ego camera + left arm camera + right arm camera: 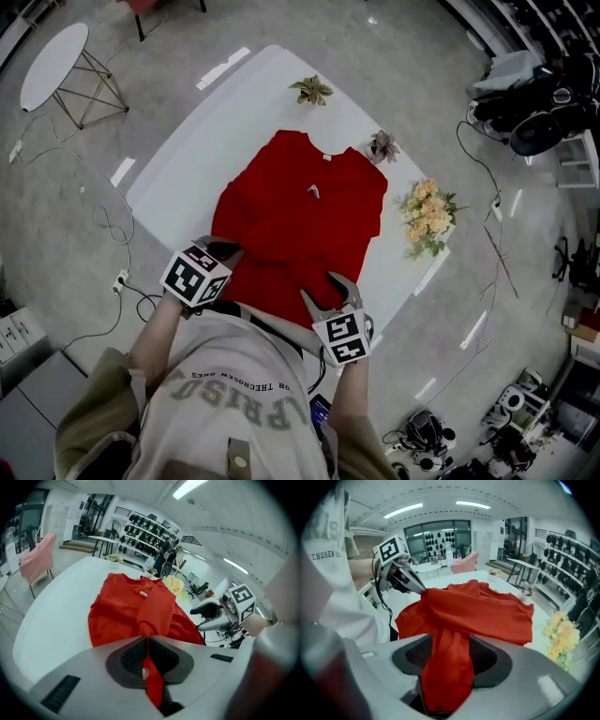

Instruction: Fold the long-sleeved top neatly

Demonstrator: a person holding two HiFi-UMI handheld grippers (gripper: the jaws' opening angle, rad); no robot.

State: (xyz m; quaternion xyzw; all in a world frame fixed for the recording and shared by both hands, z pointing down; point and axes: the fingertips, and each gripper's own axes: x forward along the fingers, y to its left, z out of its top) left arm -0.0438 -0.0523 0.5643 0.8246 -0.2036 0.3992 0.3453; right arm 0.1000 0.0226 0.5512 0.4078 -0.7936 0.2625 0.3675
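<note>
On the desk (187, 159), the left claw (228, 247) at 7 o'clock and right claw (323, 289) at 5 o'clock each clamp the red top (300, 216).

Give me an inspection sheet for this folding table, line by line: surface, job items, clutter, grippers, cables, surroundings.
Surface: white table, carrying the garment and three decorations.
Job's things: red top spread out, neckline away from the person, near part pinched up by both grippers.
Clutter: small plant, dried sprig and flower bunch along the far and right edges.
Grippers: left gripper, fingers shut on a thin strip of the top; right gripper shut on a thicker bunch.
Cables: loose cable and power strip on the floor at left; another cable at right.
Surroundings: side table, stacked equipment.
</note>
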